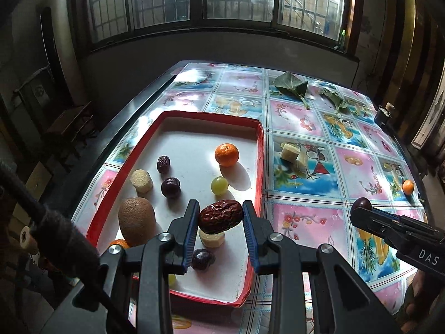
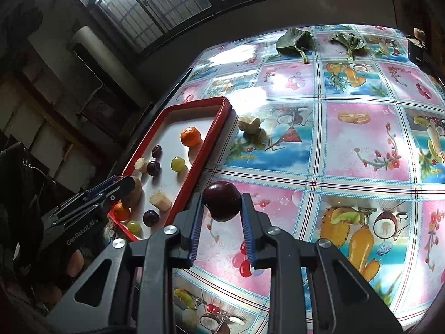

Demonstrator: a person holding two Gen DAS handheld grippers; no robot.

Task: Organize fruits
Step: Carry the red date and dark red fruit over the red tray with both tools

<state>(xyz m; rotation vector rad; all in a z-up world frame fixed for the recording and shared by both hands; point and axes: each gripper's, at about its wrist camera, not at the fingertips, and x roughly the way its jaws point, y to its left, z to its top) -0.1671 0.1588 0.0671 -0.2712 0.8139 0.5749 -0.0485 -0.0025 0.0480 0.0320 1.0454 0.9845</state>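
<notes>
Our left tongs (image 1: 221, 217) are clamped on one wrinkled red date (image 1: 219, 216) above the red-rimmed tray (image 1: 261, 150). Our right tongs (image 2: 222, 206) grip one dark plum (image 2: 222, 204) over the table (image 2: 361, 150), at the tray's four o'clock. In the tray we count two tangerines, two green grapes, one kiwi (image 1: 136, 221), three pale chunks.

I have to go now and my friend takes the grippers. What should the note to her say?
Left gripper: shut on a red date, above the red tray.
Right gripper: shut on a dark plum, over the tablecloth beside the tray.
Done: kiwi, orange, green grape and more already in the tray.
Left: drop both fruits in, then fetch the small orange and the pale chunk.
</notes>
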